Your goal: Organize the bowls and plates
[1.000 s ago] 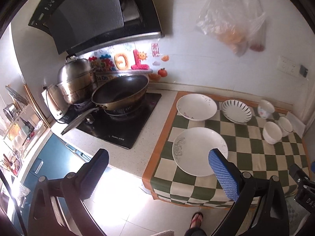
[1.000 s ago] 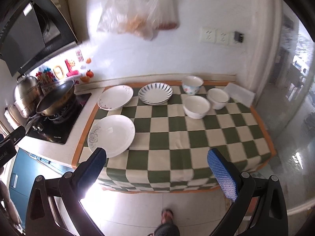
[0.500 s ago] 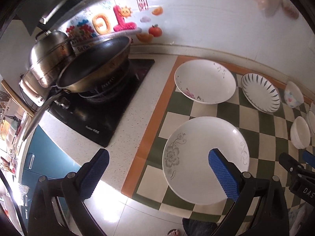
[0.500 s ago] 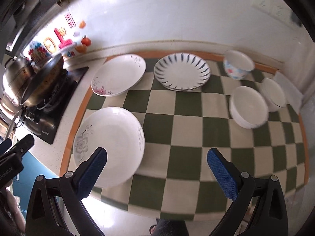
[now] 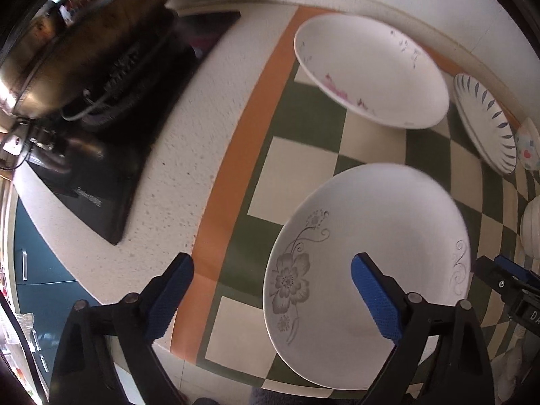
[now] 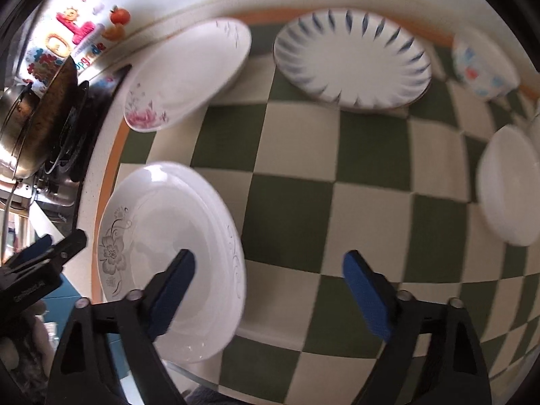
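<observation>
A white plate with a grey flower (image 5: 368, 256) (image 6: 168, 236) lies at the near left of the green checked cloth (image 5: 314, 114) (image 6: 287, 212). My left gripper (image 5: 271, 271) is open over the plate's left rim. My right gripper (image 6: 268, 268) is open over its right rim. Behind it lies a white plate with pink flowers (image 5: 371, 67) (image 6: 192, 71). A blue-striped plate (image 5: 486, 121) (image 6: 351, 60), a patterned bowl (image 6: 482, 67) (image 5: 528, 148) and a white bowl (image 6: 509, 185) sit further right.
A wok (image 5: 77, 44) (image 6: 40, 114) sits on a black hob (image 5: 111, 155) left of the cloth, on the speckled counter (image 5: 189, 135). Stickers (image 6: 74, 30) mark the back wall. The counter's front edge runs just below both grippers.
Both grippers have moved forward and down toward the grey-flower plate, which now fills much more of each view. Both stay open.
</observation>
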A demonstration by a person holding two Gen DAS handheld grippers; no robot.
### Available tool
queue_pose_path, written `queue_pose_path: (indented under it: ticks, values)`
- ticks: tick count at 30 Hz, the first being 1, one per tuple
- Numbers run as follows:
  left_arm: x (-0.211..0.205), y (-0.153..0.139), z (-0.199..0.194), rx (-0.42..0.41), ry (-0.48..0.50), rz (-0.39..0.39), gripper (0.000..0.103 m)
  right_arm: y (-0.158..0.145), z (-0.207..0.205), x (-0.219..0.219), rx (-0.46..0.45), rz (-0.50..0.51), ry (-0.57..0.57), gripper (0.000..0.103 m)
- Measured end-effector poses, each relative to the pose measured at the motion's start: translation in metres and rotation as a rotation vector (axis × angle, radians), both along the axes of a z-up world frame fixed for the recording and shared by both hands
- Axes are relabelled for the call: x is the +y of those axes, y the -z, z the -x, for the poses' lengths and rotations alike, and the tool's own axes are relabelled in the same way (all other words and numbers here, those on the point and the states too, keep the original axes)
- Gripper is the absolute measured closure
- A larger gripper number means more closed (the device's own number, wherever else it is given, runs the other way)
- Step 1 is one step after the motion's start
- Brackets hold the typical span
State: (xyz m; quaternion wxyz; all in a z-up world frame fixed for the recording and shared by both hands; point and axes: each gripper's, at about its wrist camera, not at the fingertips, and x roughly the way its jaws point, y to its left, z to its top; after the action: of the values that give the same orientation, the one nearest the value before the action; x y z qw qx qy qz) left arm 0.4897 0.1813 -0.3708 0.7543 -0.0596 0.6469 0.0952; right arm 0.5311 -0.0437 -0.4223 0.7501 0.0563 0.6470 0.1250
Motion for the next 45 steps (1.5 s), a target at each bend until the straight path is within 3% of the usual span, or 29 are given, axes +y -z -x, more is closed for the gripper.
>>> queue_pose_path:
  ticks: [5,9,13,15,16,19,30,45]
  values:
    - [0.013,0.018,-0.005,0.048,0.021,0.069,0.022,0.021,-0.005,0.008,0.086,-0.054,0.03,0.021]
    - [0.017,0.028,-0.007,0.086,0.05,0.156,0.037,0.036,-0.003,0.014,0.154,-0.103,0.061,0.035]
    - [0.017,0.037,-0.007,0.107,0.072,0.208,0.062,0.046,0.0,0.022,0.186,-0.153,0.067,0.056]
    - [0.016,0.041,-0.006,0.114,0.088,0.255,0.075,0.046,0.0,0.024,0.173,-0.155,0.067,0.061]
    - [0.013,0.041,-0.005,0.111,0.103,0.249,0.074,0.047,0.001,0.025,0.178,-0.16,0.06,0.072]
    - [0.01,0.038,-0.005,0.106,0.126,0.236,0.074,0.047,0.004,0.029,0.147,-0.133,0.063,0.082]
    - [-0.023,0.009,-0.021,0.037,0.172,0.231,0.074,0.034,0.015,0.007,0.077,-0.123,0.086,0.083]
    - [-0.098,0.001,-0.028,0.001,0.246,0.25,0.074,-0.013,0.023,-0.091,-0.005,-0.127,0.158,0.084]
